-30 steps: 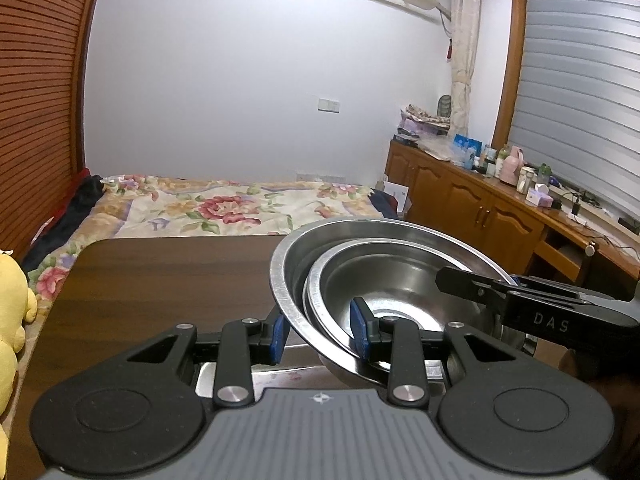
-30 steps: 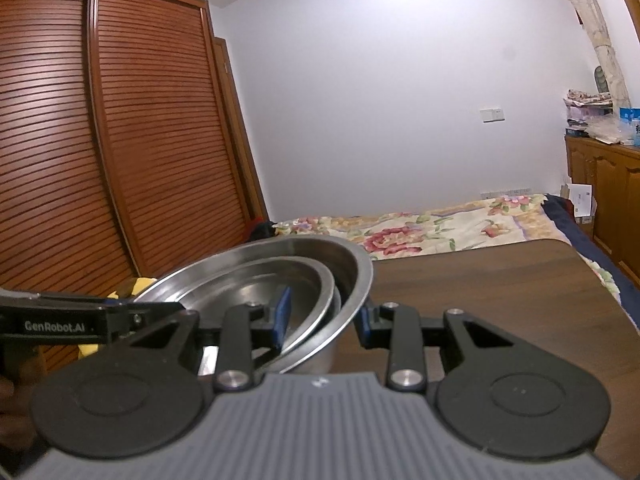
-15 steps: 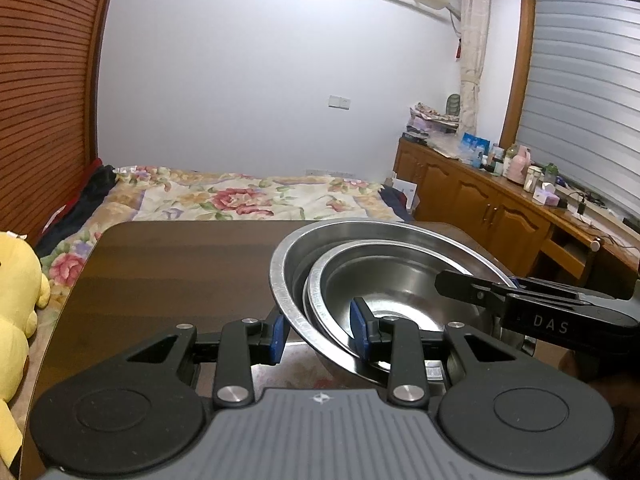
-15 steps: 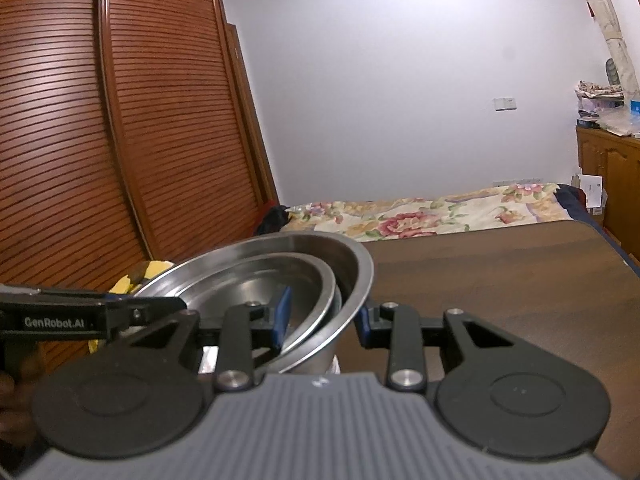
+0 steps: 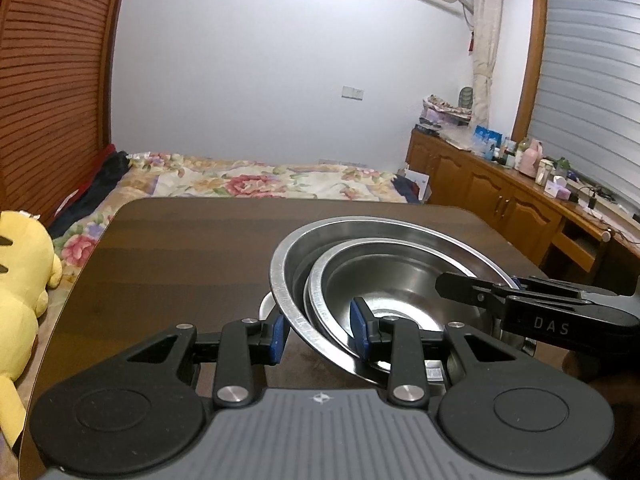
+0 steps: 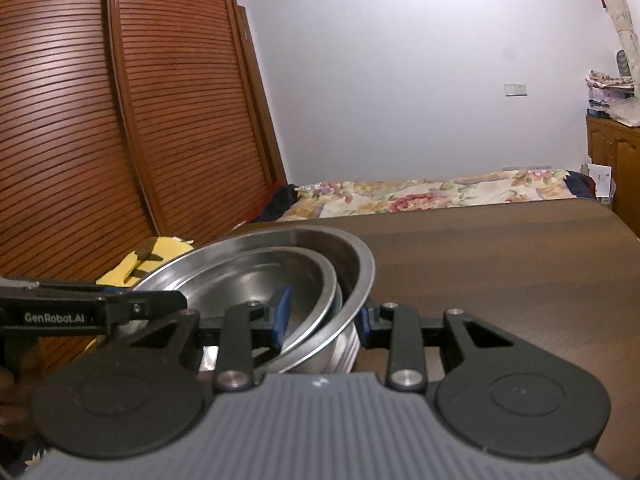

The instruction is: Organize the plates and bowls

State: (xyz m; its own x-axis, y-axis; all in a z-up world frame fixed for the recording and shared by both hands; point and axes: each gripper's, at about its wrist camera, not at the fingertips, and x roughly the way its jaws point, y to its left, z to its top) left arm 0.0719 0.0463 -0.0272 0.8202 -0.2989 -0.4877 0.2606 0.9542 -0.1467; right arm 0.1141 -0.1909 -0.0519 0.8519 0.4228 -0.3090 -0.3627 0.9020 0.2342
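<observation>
left gripper [image 5: 318,330], black with blue pads, has its jaws pinching the near rims of the nested bowls: the large shiny steel bowl [image 5: 288,280] with the smaller steel bowl [image 5: 400,288] sitting inside it. right gripper [image 6: 322,316] pinches the same two rims from the opposite side, one pad inside, one outside. the stack sits low over the dark brown wooden table [image 5: 192,248], tilted a touch; whether it touches the top, can't tell. yellow plush toy [image 5: 20,280] lies off the table's left edge.
</observation>
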